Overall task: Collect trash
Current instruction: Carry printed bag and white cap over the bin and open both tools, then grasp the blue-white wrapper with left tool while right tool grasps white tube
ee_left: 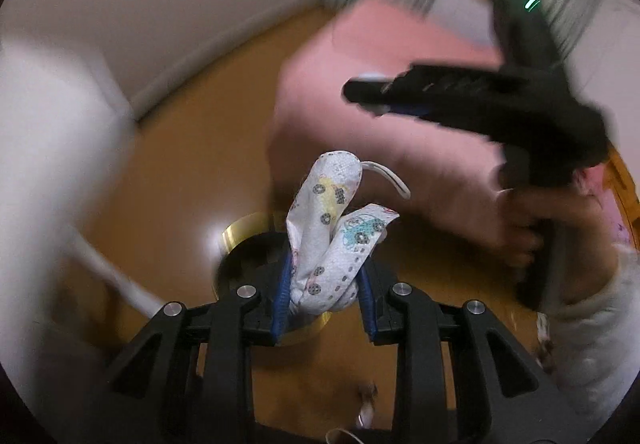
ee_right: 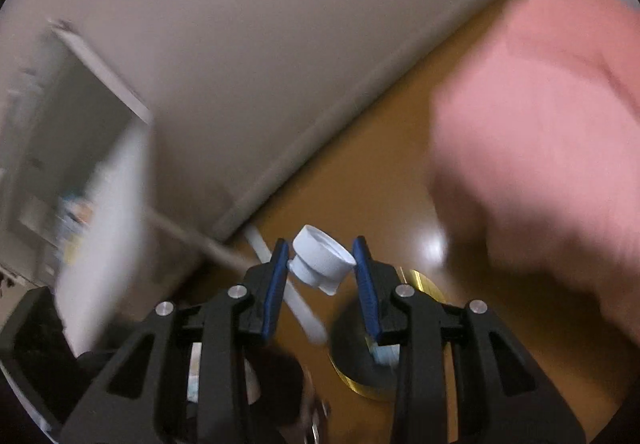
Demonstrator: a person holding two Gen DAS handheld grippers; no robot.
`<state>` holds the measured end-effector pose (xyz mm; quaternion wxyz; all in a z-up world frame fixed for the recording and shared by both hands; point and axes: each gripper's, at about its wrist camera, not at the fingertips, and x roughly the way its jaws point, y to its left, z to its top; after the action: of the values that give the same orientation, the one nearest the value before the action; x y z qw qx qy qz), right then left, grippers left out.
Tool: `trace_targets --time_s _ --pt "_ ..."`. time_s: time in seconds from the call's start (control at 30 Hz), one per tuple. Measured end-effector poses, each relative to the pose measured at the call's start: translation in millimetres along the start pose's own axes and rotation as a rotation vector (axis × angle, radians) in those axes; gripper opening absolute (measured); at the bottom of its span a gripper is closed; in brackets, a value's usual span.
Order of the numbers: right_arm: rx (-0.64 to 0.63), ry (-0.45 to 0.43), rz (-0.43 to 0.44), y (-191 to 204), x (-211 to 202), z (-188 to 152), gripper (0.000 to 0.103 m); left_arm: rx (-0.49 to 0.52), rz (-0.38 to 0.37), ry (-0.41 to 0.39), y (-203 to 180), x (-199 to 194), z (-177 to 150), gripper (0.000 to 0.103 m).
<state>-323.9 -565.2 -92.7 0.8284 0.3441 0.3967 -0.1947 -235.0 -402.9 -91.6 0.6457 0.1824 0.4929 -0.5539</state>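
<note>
A pink bed (ee_left: 400, 116) fills the far side of the orange-brown floor (ee_left: 192, 172), and a round bin (ee_left: 240, 234) with a gold rim and dark inside stands on that floor. Above the bin, the left gripper (ee_left: 326, 304) is clamped on a folded face mask (ee_left: 332, 244): white cloth printed with small cars, an ear loop curling off its top. The right gripper (ee_right: 322, 276) pinches a small white plastic cap (ee_right: 320, 262), ridged and tilted, between its blue pads above the floor near the bin.
</note>
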Motion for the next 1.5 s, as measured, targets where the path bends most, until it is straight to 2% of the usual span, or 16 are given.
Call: trace_targets --time_s 0.1,0.17,0.33,0.4,0.43,0.47,0.5,0.63,0.73,0.83,0.93,1.0,1.17,1.3,1.4,1.5 --pt "0.058 0.212 -0.055 -39 83 -43 0.033 -0.047 0.089 0.181 27 98 -20 0.028" --pt "0.108 0.282 -0.076 -57 119 -62 0.033 -0.101 0.113 0.265 46 141 -27 0.027" --pt "0.133 0.333 -0.058 -67 141 -74 0.033 -0.131 0.117 0.299 46 164 -26 0.029" --pt "0.126 0.322 -0.046 -67 136 -72 0.034 -0.111 0.132 0.279 40 162 -21 0.048" --pt "0.137 0.317 -0.038 -68 134 -70 0.049 -0.108 0.134 0.265 42 158 -17 0.078" --pt "0.150 0.309 -0.040 -69 131 -68 0.062 -0.107 0.138 0.239 40 153 -14 0.095" --pt "0.154 0.298 -0.044 -73 125 -69 0.084 -0.102 0.137 0.214 35 148 -10 0.095" --pt "0.141 0.247 -0.122 -80 107 -60 0.087 -0.051 0.132 0.198 20 141 -6 0.095" --pt "0.099 0.134 -0.266 -77 69 -46 0.087 0.028 0.147 0.110 -3 106 3 0.095" --pt "0.029 -0.029 -0.416 -59 20 -30 0.094 0.145 0.107 -0.058 -40 30 23 0.095" --pt "-0.033 -0.217 -0.478 -27 -31 -13 0.096 0.211 0.093 -0.232 -56 -49 34 0.095" --pt "-0.072 -0.280 -0.437 0 -50 -3 0.096 0.211 0.134 -0.378 -47 -117 41 0.095" --pt "-0.241 -0.339 -0.325 87 -60 16 0.096 0.001 0.373 -0.528 46 -219 23 0.095" --pt "-0.399 -0.330 -0.194 174 -45 21 0.096 -0.301 0.629 -0.491 170 -284 -31 0.095" --pt "-0.517 -0.300 -0.129 238 -20 23 0.096 -0.448 0.740 -0.435 247 -321 -70 0.095" --pt "-0.548 -0.249 -0.068 300 6 31 0.096 -0.506 0.773 -0.390 302 -335 -84 0.095"
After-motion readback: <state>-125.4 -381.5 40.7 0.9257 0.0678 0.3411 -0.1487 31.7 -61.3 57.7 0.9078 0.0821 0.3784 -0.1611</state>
